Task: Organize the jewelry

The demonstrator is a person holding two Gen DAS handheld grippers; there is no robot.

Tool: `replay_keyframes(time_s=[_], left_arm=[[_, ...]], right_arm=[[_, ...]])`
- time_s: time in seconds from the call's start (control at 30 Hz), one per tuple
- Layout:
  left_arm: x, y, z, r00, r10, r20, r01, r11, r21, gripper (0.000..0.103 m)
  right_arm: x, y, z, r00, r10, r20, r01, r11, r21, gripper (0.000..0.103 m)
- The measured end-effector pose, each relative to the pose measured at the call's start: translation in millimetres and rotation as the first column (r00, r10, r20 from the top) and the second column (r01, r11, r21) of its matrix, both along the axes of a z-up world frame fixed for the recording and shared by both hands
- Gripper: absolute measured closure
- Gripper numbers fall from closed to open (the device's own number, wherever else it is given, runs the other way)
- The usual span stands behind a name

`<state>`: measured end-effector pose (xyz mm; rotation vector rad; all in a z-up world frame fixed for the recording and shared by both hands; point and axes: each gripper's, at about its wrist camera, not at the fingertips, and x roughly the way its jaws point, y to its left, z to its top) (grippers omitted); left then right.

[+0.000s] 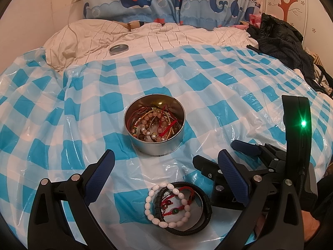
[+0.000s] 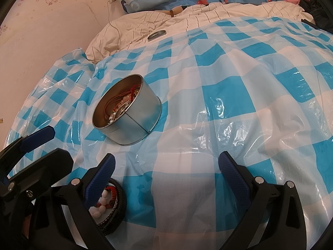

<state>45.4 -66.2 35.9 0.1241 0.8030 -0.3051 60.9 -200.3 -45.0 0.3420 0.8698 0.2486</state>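
A round metal tin (image 1: 154, 144) full of bead bracelets and red cords (image 1: 155, 124) stands on the blue-and-white checked plastic sheet (image 1: 208, 95). Nearer me, a shiny round lid (image 1: 193, 212) holds a white bead bracelet (image 1: 155, 189), a black cord bracelet (image 1: 205, 189) and a red string bracelet (image 1: 173, 209). My left gripper (image 1: 166, 162) is open and empty above that lid. My right gripper (image 2: 166, 164) is open and empty to the right of the lid (image 2: 117, 220), with the tin (image 2: 133, 123) ahead on its left. It also shows in the left wrist view (image 1: 226, 156).
A second small metal lid (image 1: 118, 49) lies on the striped cream duvet (image 1: 166, 35) beyond the sheet. Whale-print pillows (image 1: 166, 2) line the wall. Dark clothes (image 1: 287, 41) are piled at the far right. A charger cable (image 1: 71, 25) hangs at the far left.
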Motion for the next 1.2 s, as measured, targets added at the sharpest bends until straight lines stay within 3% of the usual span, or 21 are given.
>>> replay_keyframes(time_s=[0.63,0.8,0.93,1.07,1.2], left_arm=[[-5,5,5,1.0,-0.021,-0.004,0.021,0.999,-0.024,0.008],[-5,61,12,0.999,0.049,-0.021,-0.052,0.99,-0.131,0.008],[-8,111,6,0.985,0.15,-0.08,-0.165,0.958,-0.236,0.008],[-11,136,-9,0.973,0.192,-0.13,-0.22,0.942,-0.255,0.008],[-16,134,-22,0.974,0.159,-0.161,-0.194,0.952,-0.237,0.008]], right_arm=[[0,-3,1,1.0,0.002,-0.003,-0.002,1.0,0.021,0.007],[-5,-19,7,1.0,-0.009,-0.023,0.01,0.997,0.081,0.007],[-14,-33,18,1.0,0.0,-0.017,0.001,0.995,0.1,0.007],[-27,-31,30,0.997,0.074,0.007,-0.075,0.995,0.073,0.007],[-42,-10,36,0.972,0.235,0.023,-0.235,0.972,0.007,0.008]])
